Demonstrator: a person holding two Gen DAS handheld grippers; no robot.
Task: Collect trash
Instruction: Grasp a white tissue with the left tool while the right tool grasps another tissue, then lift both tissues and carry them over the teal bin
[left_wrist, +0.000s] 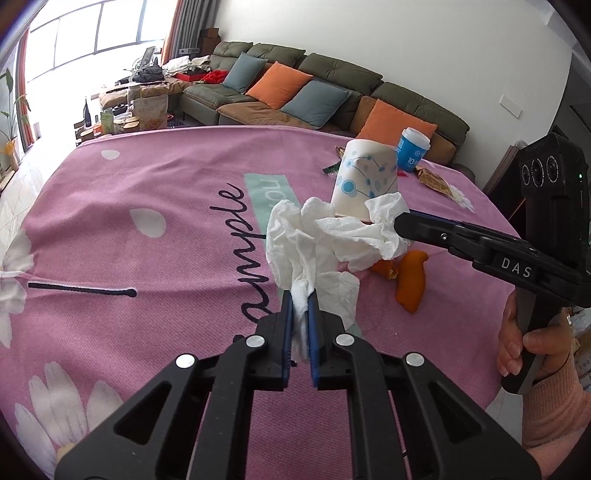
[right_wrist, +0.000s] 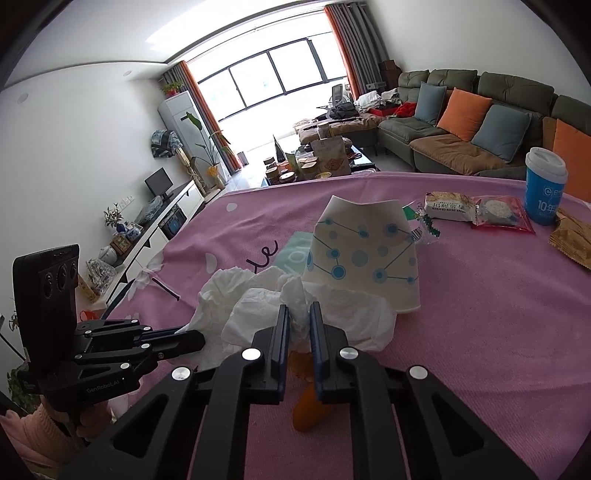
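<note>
I have the left gripper (left_wrist: 300, 306) clamped on one end of the crumpled tissue (left_wrist: 325, 240) and the right gripper (right_wrist: 299, 317) clamped on its other end, lifted above the pink tablecloth (left_wrist: 147, 258). Pulling apart risks tearing it; swinging farther may topple the inverted paper cup (right_wrist: 364, 254) just beyond, near the orange peel (left_wrist: 410, 280)
</note>
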